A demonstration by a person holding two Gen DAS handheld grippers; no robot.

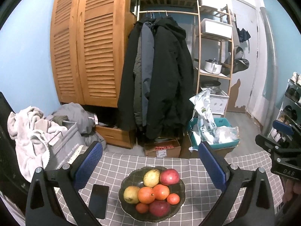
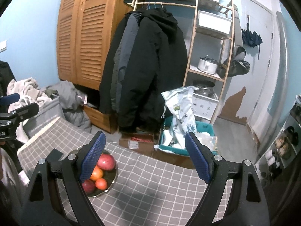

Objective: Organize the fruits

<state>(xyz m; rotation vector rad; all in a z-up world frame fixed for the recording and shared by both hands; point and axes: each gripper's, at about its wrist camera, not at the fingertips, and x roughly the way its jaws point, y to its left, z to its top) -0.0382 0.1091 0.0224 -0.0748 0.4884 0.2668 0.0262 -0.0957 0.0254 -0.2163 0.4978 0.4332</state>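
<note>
Left claw (image 1: 150, 166) released above the table (image 1: 197, 203), dark bowl (image 1: 125, 183) of fruit between its fingers, phone (image 1: 99, 197) beside the left finger, right claw (image 2: 145, 157) released, bowl by its left finger.

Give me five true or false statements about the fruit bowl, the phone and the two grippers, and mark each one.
1. The fruit sits in a dark bowl on a grey checked tablecloth. True.
2. The left gripper is shut on an orange. False: it is open and holds nothing.
3. A black phone lies flat on the cloth beside the bowl, on its left in the left wrist view. True.
4. The bowl holds only oranges. False: red and yellow-green fruits lie among the oranges.
5. The right gripper is open and empty. True.
</note>
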